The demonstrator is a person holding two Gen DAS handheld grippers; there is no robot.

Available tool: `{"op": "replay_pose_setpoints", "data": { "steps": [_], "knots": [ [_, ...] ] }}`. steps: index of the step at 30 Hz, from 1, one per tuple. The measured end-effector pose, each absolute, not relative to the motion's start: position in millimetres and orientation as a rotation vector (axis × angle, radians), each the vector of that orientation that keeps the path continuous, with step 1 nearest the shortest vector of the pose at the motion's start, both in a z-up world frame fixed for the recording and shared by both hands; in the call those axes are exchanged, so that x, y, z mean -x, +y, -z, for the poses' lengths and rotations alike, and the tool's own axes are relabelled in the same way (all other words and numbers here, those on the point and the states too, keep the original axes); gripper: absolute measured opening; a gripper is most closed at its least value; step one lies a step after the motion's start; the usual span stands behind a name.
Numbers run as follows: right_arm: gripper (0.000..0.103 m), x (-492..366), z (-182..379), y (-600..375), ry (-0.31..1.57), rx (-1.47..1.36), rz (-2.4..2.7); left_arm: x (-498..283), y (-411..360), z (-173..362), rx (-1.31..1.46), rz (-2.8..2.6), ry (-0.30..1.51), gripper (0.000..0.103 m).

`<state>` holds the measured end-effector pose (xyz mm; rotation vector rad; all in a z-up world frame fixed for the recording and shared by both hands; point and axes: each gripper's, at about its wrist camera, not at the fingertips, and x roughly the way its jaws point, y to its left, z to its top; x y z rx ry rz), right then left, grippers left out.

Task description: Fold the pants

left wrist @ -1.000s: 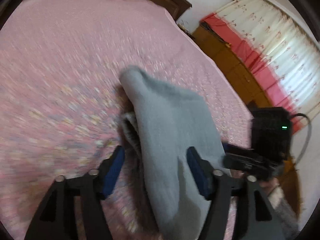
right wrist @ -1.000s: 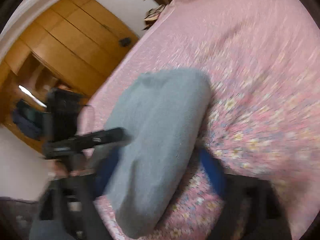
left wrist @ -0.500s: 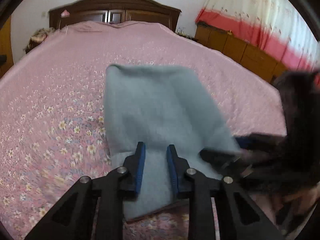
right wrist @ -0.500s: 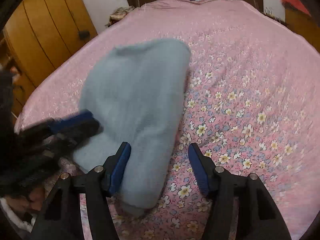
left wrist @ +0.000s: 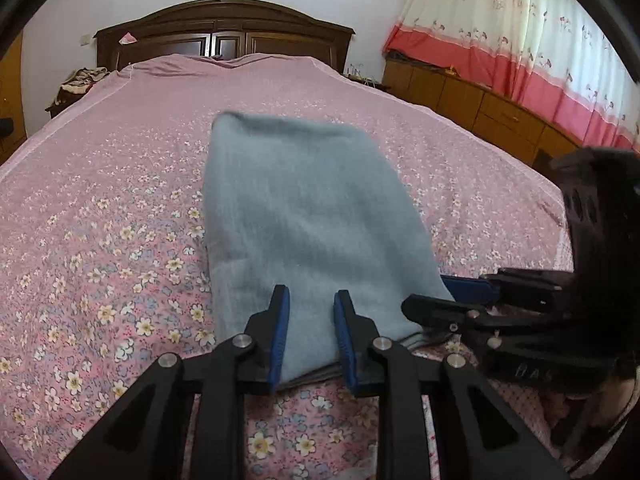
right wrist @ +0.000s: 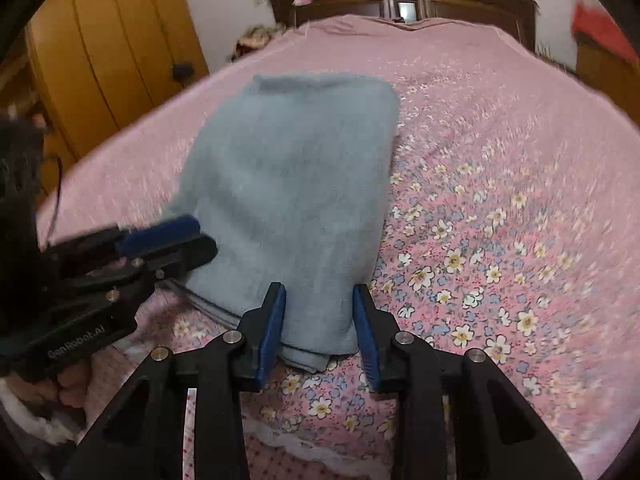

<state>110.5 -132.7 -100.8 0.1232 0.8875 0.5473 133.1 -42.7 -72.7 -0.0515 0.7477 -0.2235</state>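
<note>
Left wrist view: the left gripper [left wrist: 308, 332] sits low over the near edge of the bed [left wrist: 100, 240], its blue pads a narrow gap apart with the near hem of the folded grey pants [left wrist: 304, 216] lying between them; whether the pads press the cloth I cannot tell. Just to its right, the right gripper [left wrist: 460, 300] reaches in sideways at the pants' near right corner. Right wrist view: the right gripper [right wrist: 320, 324] stands with jaws somewhat wider, astride the near right corner of the pants [right wrist: 296, 184], pads not clearly touching the fabric. The left gripper [right wrist: 176, 240] shows at the left edge of the cloth. Pants lie flat as a neat folded oblong on the flowered pink cover, running away toward the dark wooden headboard [left wrist: 224, 28]. Red-and-white curtains [left wrist: 520, 40] hang far right.
</note>
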Motion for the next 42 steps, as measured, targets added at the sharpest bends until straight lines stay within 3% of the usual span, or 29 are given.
{"op": "replay_pose_setpoints", "data": {
  "steps": [6,10,11,15,19,24,25,26,27,28,29,30,31,34,36,39,42],
  "knots": [
    [0.035,-98.0,69.5,-159.9,0.86,-0.268,-0.53,-131.4,-36.6,74.5,0.093,0.245,0.732,0.023],
    [0.016,-74.6,25.3,-156.6,0.721,-0.291,-0.667,-130.7,-31.5,76.7,0.141,0.266,0.725,0.023],
    [0.008,-74.4,22.3,-143.4,0.745,-0.237,-0.683,-130.6,-30.0,76.5,0.15,0.269,0.725,0.023],
    [0.001,-90.4,74.9,-115.6,0.948,-0.01,-0.553,-128.0,-27.6,76.0,0.156,0.274,0.722,0.023],
    [0.0,-95.6,97.6,-159.6,0.96,-0.363,-0.607,-128.4,-25.6,76.3,0.163,0.301,0.728,0.023],
    [0.0,-56.4,56.1,-159.8,0.83,-0.231,-0.542,-126.0,-18.8,74.5,0.199,0.297,0.714,0.024],
    [0.007,-51.9,50.7,-156.3,0.803,-0.169,-0.513,-123.5,-14.9,72.4,0.227,0.302,0.707,0.024],
    [0.026,-50.0,48.4,-151.4,0.767,-0.078,-0.468,-119.5,-10.9,68.4,0.255,0.3,0.71,0.024],
    [0.038,-42.9,50.8,-146.6,0.724,0.027,-0.437,-113.4,-7.2,61.1,0.278,0.288,0.71,0.028],
    [0.058,-44.5,54.0,-142.3,0.693,0.099,-0.436,-101.9,-7.6,49.1,0.284,0.303,0.686,0.045],
    [0.062,-38.7,59.6,-141.1,0.666,0.164,-0.449,-96.8,-10.7,41.9,0.266,0.322,0.666,0.058],
    [0.062,-35.0,63.0,-140.9,0.656,0.199,-0.459,-90.0,-20.4,34.5,0.201,0.358,0.644,0.083],
    [0.062,-37.1,70.3,-139.9,0.671,0.205,-0.453,-85.6,-40.0,30.0,0.059,0.403,0.637,0.092],
    [0.062,-54.7,90.6,-171.1,0.772,0.017,-0.433,-79.0,-104.9,47.0,-0.479,0.366,0.57,0.092],
    [0.062,-60.6,99.0,-188.6,0.792,-0.142,-0.469,-83.5,-126.0,63.8,-0.636,0.378,0.58,0.09],
    [0.062,-61.7,100.5,-206.2,0.779,-0.237,-0.49,-94.8,-130.9,68.5,-0.629,0.414,0.602,0.081],
    [0.062,-56.6,98.8,-205.5,0.775,-0.201,-0.493,-106.4,-104.8,53.5,-0.436,0.376,0.581,0.08]
  ]
}}
